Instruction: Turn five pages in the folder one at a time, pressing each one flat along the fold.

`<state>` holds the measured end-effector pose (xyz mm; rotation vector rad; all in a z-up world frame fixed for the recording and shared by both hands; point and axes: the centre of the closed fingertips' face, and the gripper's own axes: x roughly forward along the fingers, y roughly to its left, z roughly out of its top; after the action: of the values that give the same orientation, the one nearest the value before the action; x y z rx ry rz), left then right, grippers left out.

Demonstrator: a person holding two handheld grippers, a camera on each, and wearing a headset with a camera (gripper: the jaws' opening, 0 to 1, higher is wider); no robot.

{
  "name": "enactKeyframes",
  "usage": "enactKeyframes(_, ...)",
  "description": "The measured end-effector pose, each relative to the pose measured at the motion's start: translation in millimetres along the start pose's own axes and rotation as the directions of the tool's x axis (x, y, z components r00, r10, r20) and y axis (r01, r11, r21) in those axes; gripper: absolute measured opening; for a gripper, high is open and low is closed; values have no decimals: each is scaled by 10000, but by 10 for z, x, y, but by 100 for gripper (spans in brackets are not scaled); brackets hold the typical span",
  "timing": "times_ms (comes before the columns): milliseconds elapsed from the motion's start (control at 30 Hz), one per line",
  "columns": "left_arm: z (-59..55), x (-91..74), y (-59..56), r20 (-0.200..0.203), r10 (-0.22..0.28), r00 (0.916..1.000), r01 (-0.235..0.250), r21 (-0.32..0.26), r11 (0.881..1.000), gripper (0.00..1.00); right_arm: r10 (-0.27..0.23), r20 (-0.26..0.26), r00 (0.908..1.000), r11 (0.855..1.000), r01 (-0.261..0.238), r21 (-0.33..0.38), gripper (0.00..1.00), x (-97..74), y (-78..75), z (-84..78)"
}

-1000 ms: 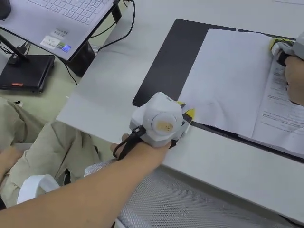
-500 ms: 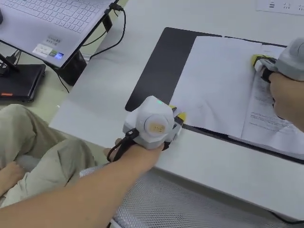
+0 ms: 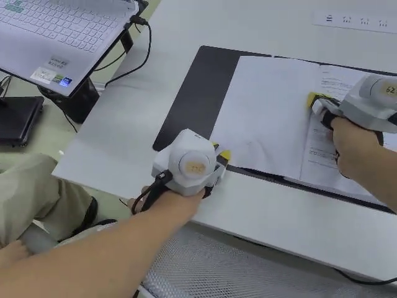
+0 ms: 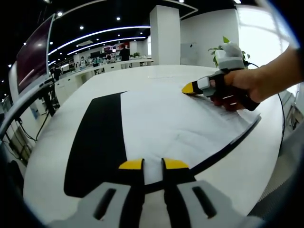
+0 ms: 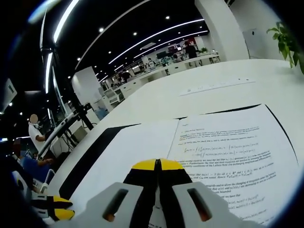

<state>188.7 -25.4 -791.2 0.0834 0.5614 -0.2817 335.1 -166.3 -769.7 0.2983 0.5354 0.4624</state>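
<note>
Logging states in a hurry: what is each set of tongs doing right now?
Left tongs: slightly open at the page edge, holding nothing.
Right tongs: shut, holding nothing.

Right edge of folder (image 3: 192,99) off-frame.

The white table (image 3: 279,217) bears an open folder (image 3: 192,93), lying flat with its black cover spread and its pages up. The folder's near left corner sits at the tips of the left gripper (image 3: 221,155). A white socket strip (image 3: 353,20) lies well beyond the right gripper (image 3: 313,100). A black cable (image 3: 147,49) crosses the table's corner far left of both.
</note>
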Motion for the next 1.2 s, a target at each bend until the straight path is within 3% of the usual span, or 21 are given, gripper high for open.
enactKeyframes(433, 4, -4, 4, 20, 3, 10000, -3, -13, 10000, 13, 201, -264, 9994, 9992, -192, 340, 0, -349, 140, -182)
enactKeyframes(733, -1, 14, 8, 17, 2, 10000, -2, -44, 10000, 13, 738, -539, 9958, 9969, -722, 308, 0, -582, 281, -403)
enactKeyframes(967, -6, 21, 10, 28, 1, 10000, -1, -69, 10000, 13, 1233, -1029, 9870, 9920, -1254, -142, 0, -768, 436, -638)
enactKeyframes(1200, -3, 6, 5, 30, 0, 10000, 0, -80, 10000, 13, 1459, -1341, 9802, 9893, -1455, 127, 0, -909, 464, -770)
